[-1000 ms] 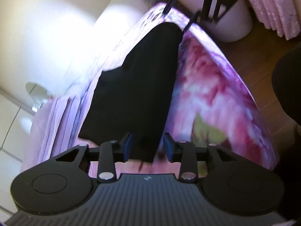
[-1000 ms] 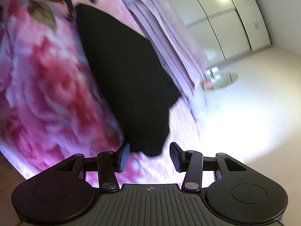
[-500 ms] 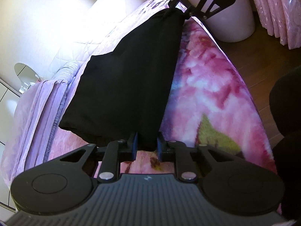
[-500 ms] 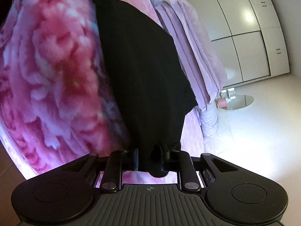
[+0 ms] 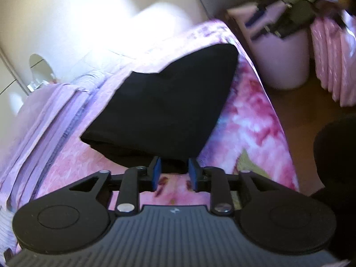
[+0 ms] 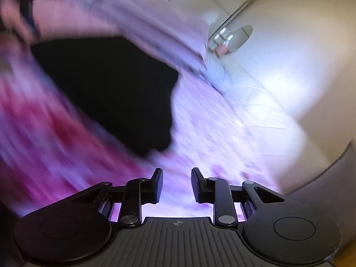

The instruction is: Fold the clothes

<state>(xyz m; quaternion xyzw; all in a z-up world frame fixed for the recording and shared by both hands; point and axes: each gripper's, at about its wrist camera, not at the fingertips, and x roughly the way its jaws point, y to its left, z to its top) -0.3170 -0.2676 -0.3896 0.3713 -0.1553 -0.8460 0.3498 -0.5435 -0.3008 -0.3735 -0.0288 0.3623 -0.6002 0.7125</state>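
Observation:
A black garment (image 5: pixel 169 111) lies folded and flat on the pink floral bed cover (image 5: pixel 242 120). My left gripper (image 5: pixel 174 174) is open at the garment's near edge, and the cloth just reaches between its blue-padded fingertips without being pinched. In the right wrist view, which is motion-blurred, the same black garment (image 6: pixel 106 89) lies ahead and to the left. My right gripper (image 6: pixel 176 183) is open over the bed cover (image 6: pixel 213 138), apart from the garment, with nothing between its fingers. The right gripper also shows, blurred, beyond the garment's far corner in the left wrist view.
A folded lilac blanket (image 5: pixel 46 115) lies along the far side of the garment. Beside the bed stand a white round tub (image 5: pixel 284 60) and a pink curtain (image 5: pixel 333 57) on a wooden floor (image 5: pixel 296 111). A person's dark clothing (image 5: pixel 336 155) fills the right edge.
Half a second ago both grippers were shut on the garment's ends. Both have now opened and let go; the garment lies flat, and the right gripper has swung away from it.

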